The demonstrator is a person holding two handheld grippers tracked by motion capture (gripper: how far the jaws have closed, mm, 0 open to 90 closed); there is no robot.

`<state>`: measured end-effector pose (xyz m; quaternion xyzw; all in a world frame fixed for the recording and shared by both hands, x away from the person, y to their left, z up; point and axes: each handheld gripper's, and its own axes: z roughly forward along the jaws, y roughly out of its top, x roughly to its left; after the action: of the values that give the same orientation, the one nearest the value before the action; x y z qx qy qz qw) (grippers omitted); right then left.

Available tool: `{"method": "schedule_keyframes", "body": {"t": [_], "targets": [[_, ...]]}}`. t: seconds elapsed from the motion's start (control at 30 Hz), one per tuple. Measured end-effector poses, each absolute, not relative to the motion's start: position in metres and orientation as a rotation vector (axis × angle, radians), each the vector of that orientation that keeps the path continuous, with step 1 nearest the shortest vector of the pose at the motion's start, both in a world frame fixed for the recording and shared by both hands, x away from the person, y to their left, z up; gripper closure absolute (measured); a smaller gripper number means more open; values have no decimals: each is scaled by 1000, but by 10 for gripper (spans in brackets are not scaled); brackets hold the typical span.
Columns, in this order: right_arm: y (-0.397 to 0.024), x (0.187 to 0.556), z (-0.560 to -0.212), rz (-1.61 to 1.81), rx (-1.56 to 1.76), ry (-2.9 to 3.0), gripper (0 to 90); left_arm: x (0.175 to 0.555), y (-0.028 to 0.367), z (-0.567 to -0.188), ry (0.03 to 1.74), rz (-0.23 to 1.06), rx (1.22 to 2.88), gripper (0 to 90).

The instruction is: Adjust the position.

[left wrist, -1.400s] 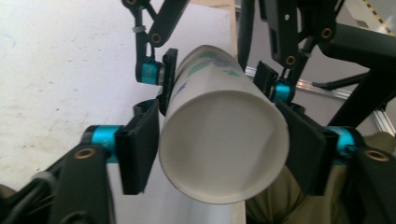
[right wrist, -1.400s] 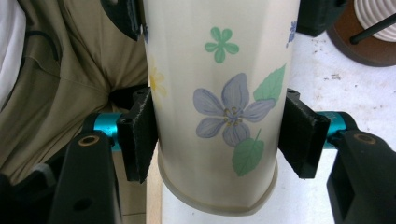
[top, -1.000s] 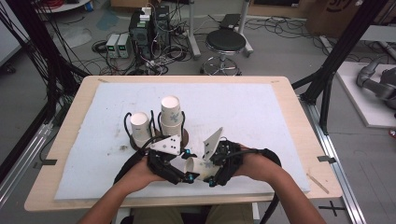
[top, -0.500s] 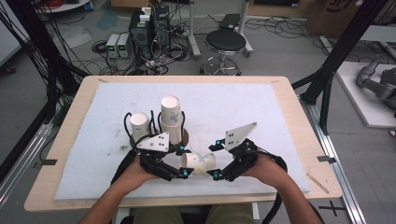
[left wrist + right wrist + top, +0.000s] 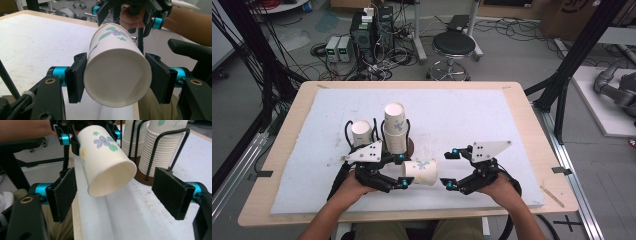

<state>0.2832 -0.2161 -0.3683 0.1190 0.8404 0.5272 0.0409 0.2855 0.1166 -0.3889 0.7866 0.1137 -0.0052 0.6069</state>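
Observation:
A paper cup (image 5: 420, 171) with a flower print lies level in the air over the white mat's near part, mouth toward the right. My left gripper (image 5: 403, 171) is shut on it near its base. The left gripper view looks at the cup's base (image 5: 117, 80), with a pad (image 5: 76, 77) pressed on each side. My right gripper (image 5: 450, 169) stands open just right of the cup's mouth, apart from it. From the right gripper view the cup's open mouth (image 5: 110, 178) hangs ahead of the spread pads (image 5: 172, 192), untouched.
A black wire rack holds two stacks of paper cups, a tall one (image 5: 395, 127) and a shorter one (image 5: 361, 132), just beyond the left gripper. The white mat (image 5: 492, 125) covers most of the wooden table (image 5: 532, 130). A stool (image 5: 453, 45) stands behind the table.
My right gripper has drawn away to the right from the cup, leaving a gap. The left gripper keeps the cup and has shifted slightly toward the near edge.

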Motion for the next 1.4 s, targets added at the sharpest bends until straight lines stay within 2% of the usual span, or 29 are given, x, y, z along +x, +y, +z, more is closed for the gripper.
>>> {"method": "schedule_keyframes", "body": {"t": [0.47,1.17,1.3,1.4], "targets": [[-218,279,-394,1736,420,2566,209,283,117,-388,225,-19,1777,372],[-202,280,-401,1866,345,2599,213,277,107,-386,146,-54,1758,372],[-201,281,-403,1902,317,2600,272,277,107,-386,142,-55,1758,372],[-202,280,-403,1918,299,2581,282,277,107,-387,140,-62,1747,372]]}}
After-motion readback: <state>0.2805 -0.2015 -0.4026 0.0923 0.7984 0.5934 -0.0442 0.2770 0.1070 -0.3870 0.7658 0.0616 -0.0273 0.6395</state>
